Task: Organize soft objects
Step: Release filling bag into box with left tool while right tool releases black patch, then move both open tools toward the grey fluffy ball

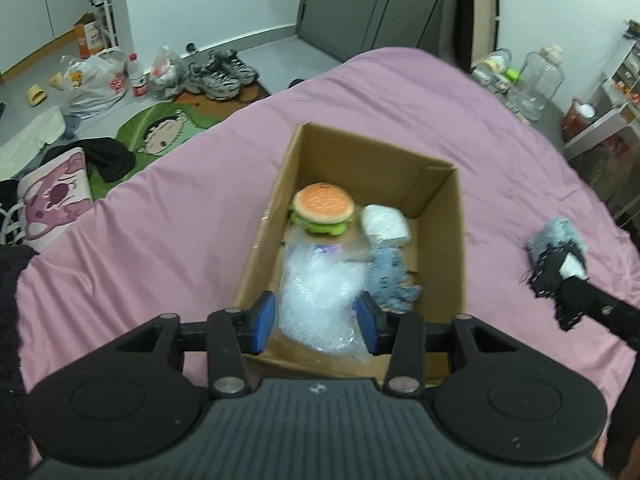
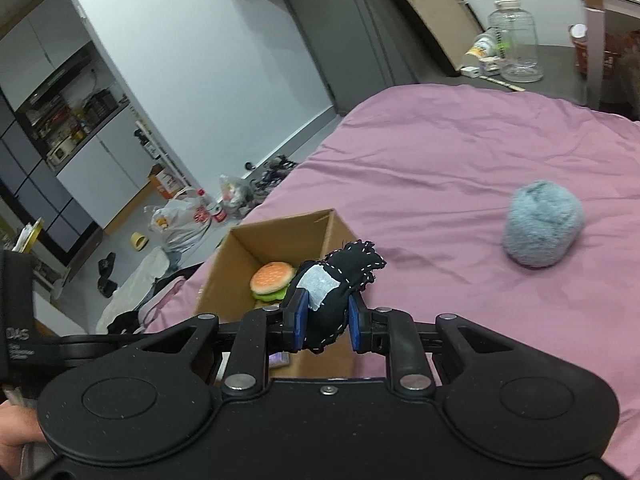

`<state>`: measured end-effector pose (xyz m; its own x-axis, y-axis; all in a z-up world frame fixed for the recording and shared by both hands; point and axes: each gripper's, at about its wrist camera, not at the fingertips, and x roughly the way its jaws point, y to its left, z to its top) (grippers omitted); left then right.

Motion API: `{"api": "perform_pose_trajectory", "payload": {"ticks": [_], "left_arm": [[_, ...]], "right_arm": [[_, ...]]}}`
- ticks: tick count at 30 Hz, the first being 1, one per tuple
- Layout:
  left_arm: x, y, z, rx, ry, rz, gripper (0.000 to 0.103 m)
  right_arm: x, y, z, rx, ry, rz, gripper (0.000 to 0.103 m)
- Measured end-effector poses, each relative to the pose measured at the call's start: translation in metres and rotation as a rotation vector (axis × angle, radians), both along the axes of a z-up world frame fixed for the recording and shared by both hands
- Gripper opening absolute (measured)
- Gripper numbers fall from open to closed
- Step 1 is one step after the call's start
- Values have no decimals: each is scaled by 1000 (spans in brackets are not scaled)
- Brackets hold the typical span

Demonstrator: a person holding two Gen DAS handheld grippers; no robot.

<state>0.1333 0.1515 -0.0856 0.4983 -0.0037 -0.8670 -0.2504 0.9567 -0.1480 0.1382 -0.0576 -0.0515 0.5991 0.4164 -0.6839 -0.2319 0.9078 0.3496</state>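
An open cardboard box (image 1: 460,240) stands on the pink bed (image 1: 160,220). Inside lie a burger plush (image 1: 323,207), a white soft pack (image 1: 385,224), a blue-grey knitted piece (image 1: 390,280) and a crumpled clear plastic bag (image 1: 316,300). My left gripper (image 1: 316,322) hovers over the box's near end, open, its blue pads either side of the plastic bag. My right gripper (image 2: 326,320) is shut on a black stitched cloth toy (image 2: 336,288) with a white patch, held right of the box (image 2: 288,236); the toy also shows in the left wrist view (image 1: 556,272). A grey-blue fuzzy ball (image 2: 542,229) lies on the bed.
The floor left of the bed holds shoes (image 1: 222,72), plastic bags (image 1: 96,80), a bottle (image 1: 138,76), a green cartoon mat (image 1: 160,132) and a pink cushion (image 1: 54,196). A clear jug (image 2: 516,46) and shelves stand beyond the bed's far right.
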Motion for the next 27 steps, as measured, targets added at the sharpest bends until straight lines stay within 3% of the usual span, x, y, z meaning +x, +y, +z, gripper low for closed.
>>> {"api": "perform_pose_trajectory", "payload": {"ticks": [8,13,18,22,27], "left_arm": [[-4,16,8,-9,-2,37,53],[-5,18,11,-8,-3,34,55],[-5,15,15,5,-6,35,62],[-5,8,21,15,-27,30,75],[-2,-3,24,14,-33,13,77]], "right_arm": [[-2,32,0,8,13,83,22],[-3,39,1,19,31,122,30],[-3,24,3,12,37,84,34],[-4,6,5,2,33,46,38],[-6,-13,3,-5,36,16,43]]}}
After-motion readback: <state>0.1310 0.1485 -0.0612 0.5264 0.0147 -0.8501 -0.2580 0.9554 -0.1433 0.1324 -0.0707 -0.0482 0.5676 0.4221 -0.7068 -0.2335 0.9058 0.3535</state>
